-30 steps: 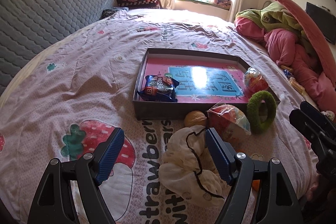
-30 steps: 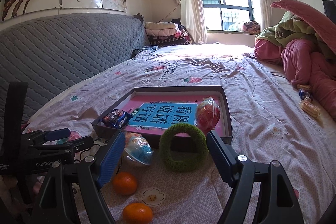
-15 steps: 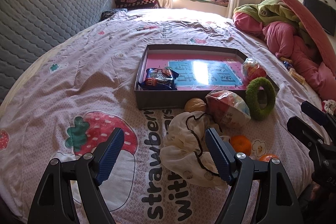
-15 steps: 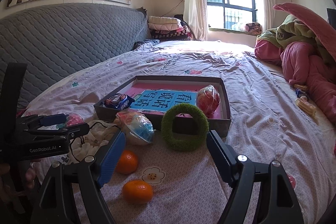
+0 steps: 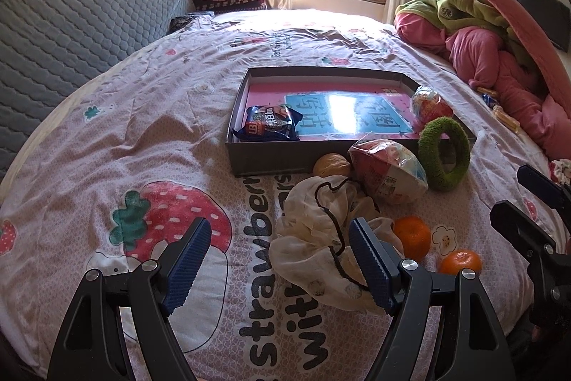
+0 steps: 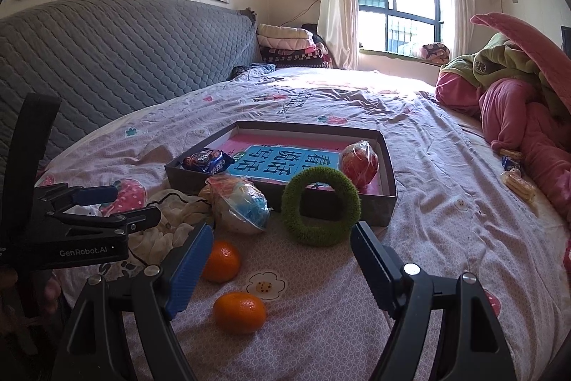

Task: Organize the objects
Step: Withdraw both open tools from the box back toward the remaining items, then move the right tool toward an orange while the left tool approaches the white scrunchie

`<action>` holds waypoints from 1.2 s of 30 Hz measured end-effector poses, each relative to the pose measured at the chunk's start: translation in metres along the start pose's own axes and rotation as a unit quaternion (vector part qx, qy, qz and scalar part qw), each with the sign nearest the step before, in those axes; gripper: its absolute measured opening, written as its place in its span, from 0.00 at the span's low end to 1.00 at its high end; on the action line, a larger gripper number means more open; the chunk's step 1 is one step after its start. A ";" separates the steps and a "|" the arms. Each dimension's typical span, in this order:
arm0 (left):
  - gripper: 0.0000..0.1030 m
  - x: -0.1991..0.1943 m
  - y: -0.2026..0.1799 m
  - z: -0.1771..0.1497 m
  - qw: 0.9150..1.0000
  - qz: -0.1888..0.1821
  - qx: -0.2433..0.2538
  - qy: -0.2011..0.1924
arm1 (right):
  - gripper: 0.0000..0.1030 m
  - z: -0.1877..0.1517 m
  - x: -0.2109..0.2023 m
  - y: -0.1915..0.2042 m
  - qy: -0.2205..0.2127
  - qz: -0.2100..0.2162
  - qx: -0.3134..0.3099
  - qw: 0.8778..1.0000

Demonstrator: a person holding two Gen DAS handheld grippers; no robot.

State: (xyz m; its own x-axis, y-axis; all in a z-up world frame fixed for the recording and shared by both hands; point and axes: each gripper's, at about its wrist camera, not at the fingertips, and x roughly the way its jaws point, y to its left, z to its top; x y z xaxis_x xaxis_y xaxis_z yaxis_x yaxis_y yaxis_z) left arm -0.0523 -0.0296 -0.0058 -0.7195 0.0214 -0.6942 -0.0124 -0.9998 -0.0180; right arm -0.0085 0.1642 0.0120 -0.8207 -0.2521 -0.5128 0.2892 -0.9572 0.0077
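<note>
Blue-padded left claw (image 5: 274, 261) and right claw (image 6: 280, 265) hover spread above scattered oranges (image 6: 239, 312)

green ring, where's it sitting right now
In the right wrist view the green ring stands on edge on the bedsheet, propped against the near wall of the grey box, right of the wrapped ball.

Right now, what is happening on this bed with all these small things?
A person holds two grippers over the bed, sorting loose items into a shallow box. Both the left gripper and right gripper are open and empty. A snack packet and a wrapped red ball already lie inside. Two oranges, a green ring, a cloth bag and another wrapped ball wait outside.
</note>
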 end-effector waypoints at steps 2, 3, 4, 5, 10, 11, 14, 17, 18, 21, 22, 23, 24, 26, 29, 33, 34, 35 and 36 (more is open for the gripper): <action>0.78 0.000 0.001 -0.001 1.000 0.001 -0.001 0.000 | 0.77 0.000 0.000 0.001 0.000 0.000 -0.002 1.000; 0.78 0.000 0.001 -0.001 1.000 0.000 -0.002 0.001 | 0.77 -0.001 0.000 0.001 0.002 0.000 -0.002 1.000; 0.78 0.001 0.000 -0.001 1.000 0.001 -0.002 0.003 | 0.77 -0.001 0.000 0.001 0.003 0.001 -0.002 1.000; 0.78 0.002 0.000 -0.002 1.000 0.002 0.000 0.005 | 0.77 -0.002 0.000 0.002 0.005 0.002 -0.002 1.000; 0.78 0.002 -0.001 -0.003 1.000 0.001 0.003 0.007 | 0.77 -0.005 0.001 0.004 0.013 0.004 -0.006 1.000; 0.78 0.002 -0.001 -0.003 1.000 0.001 0.003 0.007 | 0.77 -0.006 0.001 0.005 0.013 0.005 -0.008 1.000; 0.78 0.003 0.000 -0.004 1.000 -0.001 0.001 0.009 | 0.77 -0.008 0.001 0.008 0.016 0.007 -0.012 1.000; 0.78 0.003 0.000 -0.004 1.000 -0.002 0.000 0.011 | 0.77 -0.009 0.002 0.010 0.021 0.010 -0.014 1.000; 0.78 0.003 0.000 -0.005 1.000 -0.002 0.000 0.012 | 0.77 -0.010 0.001 0.011 0.022 0.011 -0.013 1.000; 0.78 0.003 -0.001 -0.006 1.000 -0.006 0.000 0.013 | 0.77 -0.012 0.000 0.012 0.026 0.012 -0.013 1.000; 0.78 0.003 -0.001 -0.006 1.000 -0.007 0.000 0.014 | 0.77 -0.013 0.000 0.013 0.026 0.009 -0.015 1.000; 0.78 0.003 -0.002 -0.007 1.000 -0.007 0.001 0.014 | 0.77 -0.013 -0.001 0.014 0.026 0.011 -0.015 0.999; 0.78 0.003 -0.002 -0.008 1.000 -0.006 0.002 0.014 | 0.77 -0.014 -0.002 0.015 0.027 0.014 -0.015 0.999; 0.78 0.003 -0.003 -0.008 1.000 -0.008 0.003 0.017 | 0.77 -0.016 -0.001 0.016 0.033 0.012 -0.017 0.999; 0.78 0.003 -0.004 -0.009 1.000 -0.008 0.005 0.018 | 0.77 -0.018 0.002 0.018 0.043 0.008 -0.017 0.999; 0.78 0.005 -0.006 -0.010 1.000 -0.007 0.009 0.023 | 0.77 -0.021 0.005 0.019 0.055 0.006 -0.014 0.998; 0.78 0.006 -0.007 -0.011 1.000 -0.005 0.011 0.024 | 0.77 -0.022 0.006 0.019 0.058 0.006 -0.015 0.998; 0.78 0.007 -0.008 -0.011 1.000 -0.004 0.013 0.026 | 0.77 -0.022 0.007 0.020 0.061 0.008 -0.015 0.998; 0.78 0.008 -0.008 -0.012 1.000 -0.002 0.015 0.028 | 0.77 -0.023 0.007 0.021 0.063 0.009 -0.017 0.998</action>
State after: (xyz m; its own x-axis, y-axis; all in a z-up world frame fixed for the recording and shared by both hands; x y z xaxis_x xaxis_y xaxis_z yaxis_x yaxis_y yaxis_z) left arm -0.0498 -0.0212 -0.0193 -0.6799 0.0252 -0.7329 -0.0363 -0.9993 -0.0007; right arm 0.0026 0.1459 -0.0112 -0.7470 -0.2464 -0.6175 0.3207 -0.9471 -0.0100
